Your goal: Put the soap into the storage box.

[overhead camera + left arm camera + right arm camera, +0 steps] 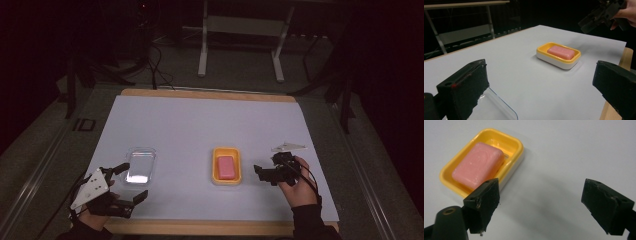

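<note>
Right claw (pixel 540 206) wide open, empty, beside one yellow soap dish (pixel 446 178) holding one pink soap bar (pixel 477 165); left claw (pixel 540 90) open, empty, over one clear lid (pixel 496 108).

Soap dish (pixel 510 143): glossy yellow plastic. Soap bar (pixel 477 165): matt pink, waxy. Lid (pixel 140 164) at lower left: clear, shiny plastic. Table cover (pixel 200 125): smooth, matt white. Table edge (pixel 210 94): wood.

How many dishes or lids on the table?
2. The yellow soap dish, holding the pink soap, sits mid-table right of centre, just left of the right claw. The clear lid lies left of centre, by the left claw.
</note>
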### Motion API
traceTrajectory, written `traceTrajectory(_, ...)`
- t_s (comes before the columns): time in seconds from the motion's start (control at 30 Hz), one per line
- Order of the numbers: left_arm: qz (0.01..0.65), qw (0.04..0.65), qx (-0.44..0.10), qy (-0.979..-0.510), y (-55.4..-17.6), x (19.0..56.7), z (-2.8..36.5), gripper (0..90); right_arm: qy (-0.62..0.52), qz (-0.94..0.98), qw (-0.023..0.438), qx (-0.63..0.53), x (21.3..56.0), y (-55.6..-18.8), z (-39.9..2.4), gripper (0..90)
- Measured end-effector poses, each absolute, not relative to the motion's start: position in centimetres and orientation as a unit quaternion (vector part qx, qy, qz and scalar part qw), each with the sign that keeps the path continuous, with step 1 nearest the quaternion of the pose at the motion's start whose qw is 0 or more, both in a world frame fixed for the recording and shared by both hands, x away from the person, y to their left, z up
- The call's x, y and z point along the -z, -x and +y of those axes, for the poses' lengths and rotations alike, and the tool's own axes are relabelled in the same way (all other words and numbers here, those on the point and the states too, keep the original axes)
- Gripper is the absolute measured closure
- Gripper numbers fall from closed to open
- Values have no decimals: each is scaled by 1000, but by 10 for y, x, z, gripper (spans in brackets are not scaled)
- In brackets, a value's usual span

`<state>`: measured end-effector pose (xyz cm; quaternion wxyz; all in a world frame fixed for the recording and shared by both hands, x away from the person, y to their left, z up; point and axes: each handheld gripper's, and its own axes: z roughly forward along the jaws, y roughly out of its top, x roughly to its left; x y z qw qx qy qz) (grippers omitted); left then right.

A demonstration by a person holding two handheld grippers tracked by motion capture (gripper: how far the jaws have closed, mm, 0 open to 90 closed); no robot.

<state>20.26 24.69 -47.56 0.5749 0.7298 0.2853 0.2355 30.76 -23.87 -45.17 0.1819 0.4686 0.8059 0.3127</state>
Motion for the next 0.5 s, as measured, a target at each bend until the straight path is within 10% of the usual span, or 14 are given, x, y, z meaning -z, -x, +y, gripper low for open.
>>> traceTrajectory(0.5, 286, 576, -234, -729, -202, 475, 248, 4, -481, 796, 204, -305, 464, -283, -256, 150)
